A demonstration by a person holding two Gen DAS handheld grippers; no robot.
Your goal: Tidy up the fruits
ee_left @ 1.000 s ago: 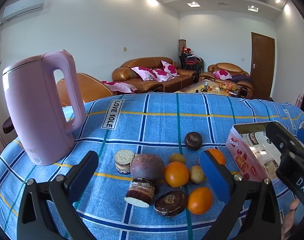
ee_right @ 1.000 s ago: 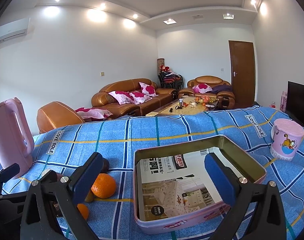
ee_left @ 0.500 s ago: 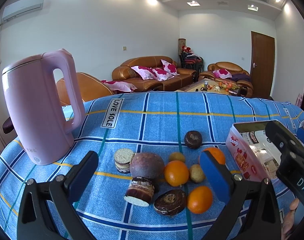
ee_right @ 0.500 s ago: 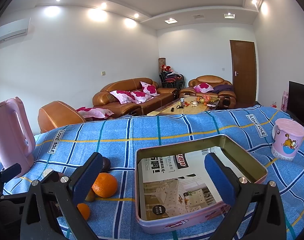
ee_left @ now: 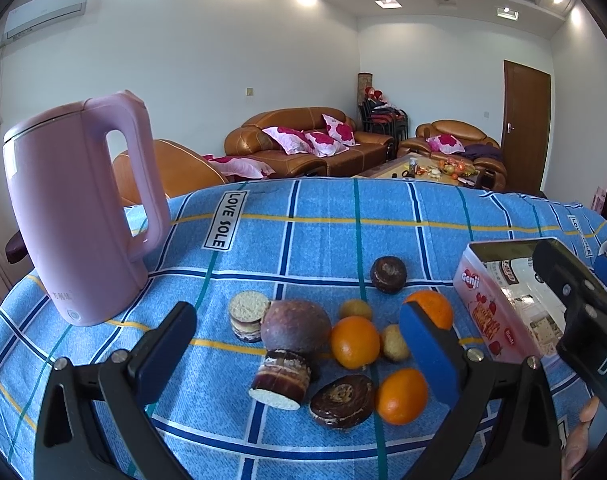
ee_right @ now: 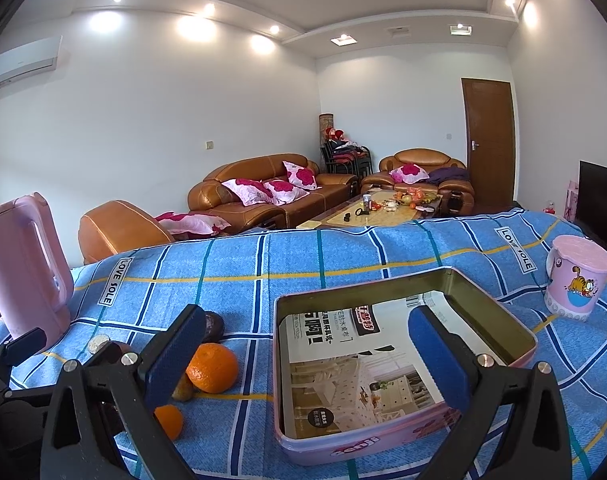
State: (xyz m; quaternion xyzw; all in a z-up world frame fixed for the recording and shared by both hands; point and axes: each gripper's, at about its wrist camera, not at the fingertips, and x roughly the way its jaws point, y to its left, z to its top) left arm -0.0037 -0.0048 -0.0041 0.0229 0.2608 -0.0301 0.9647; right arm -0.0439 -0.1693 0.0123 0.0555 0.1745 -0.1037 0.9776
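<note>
Fruit lies in a loose cluster on the blue checked tablecloth (ee_left: pixel 323 216), seen between and just beyond the spread fingers of the left gripper (ee_left: pixel 299 340). Its two blue-padded fingers stand wide apart and hold nothing. Between them sit a large dark purple fruit (ee_left: pixel 295 326), an orange (ee_left: pixel 354 342) touching a small yellowish fruit (ee_left: pixel 394 343), and another small yellow fruit (ee_left: pixel 355 309) behind. A second orange (ee_left: pixel 401 396) lies just below the right finger's pad, and a third orange (ee_left: pixel 433 306) shows partly behind that pad. Round layered cakes lie among the fruit: one stacked piece (ee_left: pixel 248 315) left of the purple fruit, one on its side (ee_left: pixel 281 380) in front, a chocolate-topped one (ee_left: pixel 341 400) beside it, and a dark round one (ee_left: pixel 388 274) farther off. A pink electric kettle (ee_left: pixel 75 216) stands upright beyond the left finger.

The right gripper (ee_right: pixel 303 356) is also spread open and empty. Between its fingers sits the open pink tin (ee_right: pixel 387 444), lined with printed paper and holding no fruit. An orange (ee_right: pixel 212 367) lies just beside the left finger's pad, a smaller-looking one (ee_right: pixel 169 421) below it. A pink cartoon mug (ee_right: pixel 577 282) stands well beyond the right finger.
</note>
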